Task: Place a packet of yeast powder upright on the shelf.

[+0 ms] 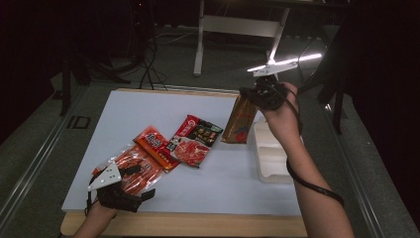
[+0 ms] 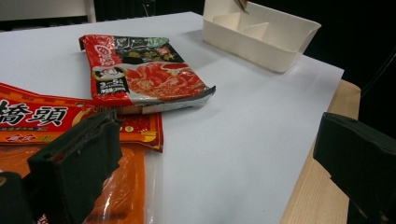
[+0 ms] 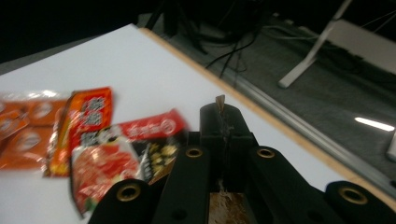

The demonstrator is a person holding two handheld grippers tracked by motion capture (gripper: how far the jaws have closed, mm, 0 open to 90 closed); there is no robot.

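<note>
And the right gripper (image 1: 255, 94) is up off the table, jaws pinched tight on the top edge of a brown-and-gold packet (image 1: 239, 120), which hangs straight down beneath it, its lower end just over the white sheet (image 1: 148, 106) beside the cream divided tray (image 1: 270, 156). From the right gripper view the two black jaws meet flat together, with a sliver of the packet's edge (image 3: 220, 103) poking out past their tips and more of it showing below them.

Over on the other side, the left gripper (image 1: 130, 181) rests low near the table's front edge, jaws spread wide, nothing between them. One of its jaws lies right over the clear orange sausage pack (image 2: 123, 196). Just ahead of that jaw sits a red packet with big white characters (image 2: 56, 116), and beyond that, farther out from the left gripper, the red-and-black hotpot packet (image 2: 144, 77) lies flat. The tray (image 2: 280, 39) stands well beyond it, towards the far corner of the sheet.
</note>
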